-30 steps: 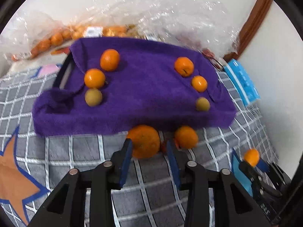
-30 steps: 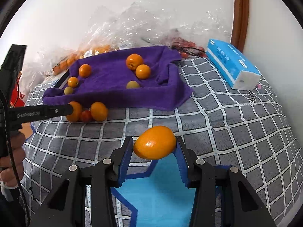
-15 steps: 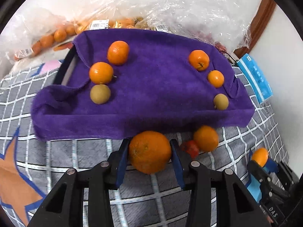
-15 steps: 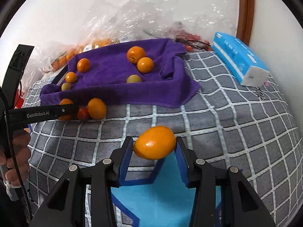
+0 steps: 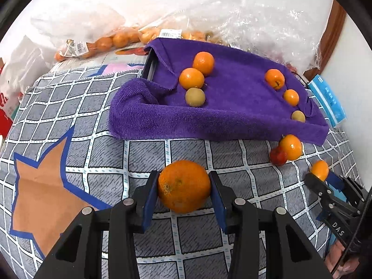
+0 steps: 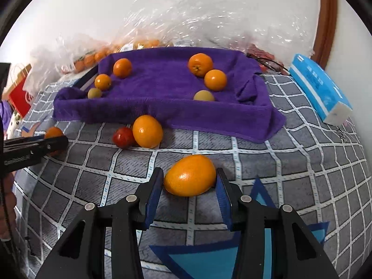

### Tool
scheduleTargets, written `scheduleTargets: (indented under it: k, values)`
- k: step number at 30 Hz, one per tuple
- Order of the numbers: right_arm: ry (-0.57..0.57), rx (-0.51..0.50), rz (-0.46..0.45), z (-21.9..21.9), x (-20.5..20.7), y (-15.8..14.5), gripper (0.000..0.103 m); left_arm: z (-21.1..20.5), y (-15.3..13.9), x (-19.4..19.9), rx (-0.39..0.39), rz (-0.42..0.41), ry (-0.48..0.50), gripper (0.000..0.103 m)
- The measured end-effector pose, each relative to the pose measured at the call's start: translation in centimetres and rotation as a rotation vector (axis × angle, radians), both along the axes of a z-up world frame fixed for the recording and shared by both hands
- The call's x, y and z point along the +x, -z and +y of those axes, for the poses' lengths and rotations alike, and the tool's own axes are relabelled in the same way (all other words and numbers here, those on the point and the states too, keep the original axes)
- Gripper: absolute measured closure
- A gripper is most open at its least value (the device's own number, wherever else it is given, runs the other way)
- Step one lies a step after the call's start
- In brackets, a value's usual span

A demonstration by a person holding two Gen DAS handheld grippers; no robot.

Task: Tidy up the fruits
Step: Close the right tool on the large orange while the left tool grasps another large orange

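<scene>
My left gripper is shut on a large round orange, just above the grey checked cloth in front of the purple towel. My right gripper is shut on an oval orange, low over the cloth. The towel carries several oranges and two yellow-green fruits, in a left and a right group. A loose orange and a small red fruit lie on the cloth at the towel's front edge. Each gripper shows at the edge of the other's view.
A blue tissue pack lies right of the towel. Clear plastic bags with more oranges are piled against the back wall. A red bag stands at the far left. A person's hand shows at the left edge.
My left gripper closed on the large orange at the towel's front edge and drew it back and to the left. My right gripper carried its oval orange forward toward the towel and lower.
</scene>
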State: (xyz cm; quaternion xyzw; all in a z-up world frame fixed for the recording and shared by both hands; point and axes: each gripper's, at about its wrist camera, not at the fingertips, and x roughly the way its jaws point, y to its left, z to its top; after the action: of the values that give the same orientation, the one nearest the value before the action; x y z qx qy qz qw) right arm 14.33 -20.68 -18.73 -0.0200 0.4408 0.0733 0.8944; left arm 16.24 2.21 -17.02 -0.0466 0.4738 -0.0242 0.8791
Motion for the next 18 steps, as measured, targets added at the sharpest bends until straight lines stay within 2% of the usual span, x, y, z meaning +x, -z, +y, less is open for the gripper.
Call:
scheduleTargets:
  k: [5,8,18]
  values:
    - [-0.002,-0.020,-0.020,0.3,-0.2,0.1,0.058,-0.9,0.6,-0.7,0.048,-0.057,-0.003,0.062]
    - [-0.009,-0.008,0.001,0.2,0.0,0.4,0.059,-1.3,0.7,-1.0,0.067,-0.083,-0.003,0.062]
    - [-0.010,-0.008,-0.004,0.2,0.1,0.4,0.059,-1.0,0.5,-1.3,0.051,-0.094,-0.006,0.062]
